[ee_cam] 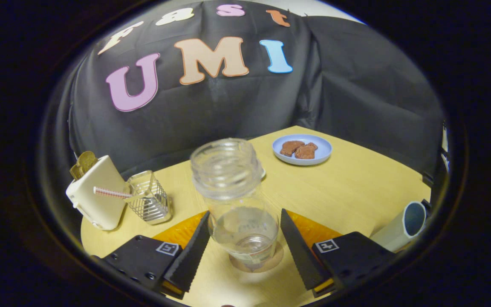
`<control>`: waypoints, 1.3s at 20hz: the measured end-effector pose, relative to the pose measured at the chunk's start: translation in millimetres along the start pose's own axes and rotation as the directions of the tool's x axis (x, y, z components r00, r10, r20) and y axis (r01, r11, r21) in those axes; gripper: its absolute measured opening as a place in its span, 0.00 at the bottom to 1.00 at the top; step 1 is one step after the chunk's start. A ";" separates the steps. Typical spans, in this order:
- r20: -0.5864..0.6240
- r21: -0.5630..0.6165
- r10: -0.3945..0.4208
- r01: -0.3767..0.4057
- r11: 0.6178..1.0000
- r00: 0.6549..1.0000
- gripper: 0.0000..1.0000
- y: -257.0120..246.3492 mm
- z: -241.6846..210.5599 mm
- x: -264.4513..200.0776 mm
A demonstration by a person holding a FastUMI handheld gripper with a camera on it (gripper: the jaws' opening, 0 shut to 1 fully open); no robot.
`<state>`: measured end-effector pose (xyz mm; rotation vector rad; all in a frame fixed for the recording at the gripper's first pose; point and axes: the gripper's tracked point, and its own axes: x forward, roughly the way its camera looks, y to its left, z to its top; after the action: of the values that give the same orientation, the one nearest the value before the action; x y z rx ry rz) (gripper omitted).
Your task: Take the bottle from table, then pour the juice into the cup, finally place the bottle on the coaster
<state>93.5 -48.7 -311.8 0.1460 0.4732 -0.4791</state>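
— Bottle [240, 200] first: where does it stand?
— Upright on a round brown coaster [271, 263] on the desk [356, 187], cap off, mouth open, clear, with only a little liquid showing low in it.

— And the hand-held gripper [245, 247]?
— Its two black fingers [190, 251] stand spread wide, one on each side of the bottle's lower body. I see a gap on both sides, so neither pad presses on it.

— What lies under the coaster?
— An orange mat [181, 232] shows behind the fingers, just beyond the bottle's base; whether the coaster overlaps it I cannot tell.

— The cup?
— A pale cup [403, 228] with a blue inside lies tilted by the desk's edge, beyond the right finger, well apart from the bottle.

— Anything else on the desk?
— A blue plate [320, 157] with brown pieces of food [298, 149] sits far back. On the other side, a cream toaster [96, 196] with toast in its slot, a wire holder [149, 200] touching or just beside it, and a red-and-white striped straw [111, 192] across the two.
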 end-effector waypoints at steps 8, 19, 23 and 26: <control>0.122 -0.010 0.046 -0.045 0.999 0.991 1.00 7.7 72.8 -30.2; 0.359 -0.010 0.125 -0.130 0.991 0.925 1.00 -16.9 220.4 -98.0; 0.408 -0.016 0.146 -0.153 0.988 0.901 1.00 -31.6 259.7 -115.1; 0.440 -0.005 0.147 -0.161 0.987 0.886 1.00 -48.1 281.8 -123.2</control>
<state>87.9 -109.3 -6.5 0.1005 0.0078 -0.3480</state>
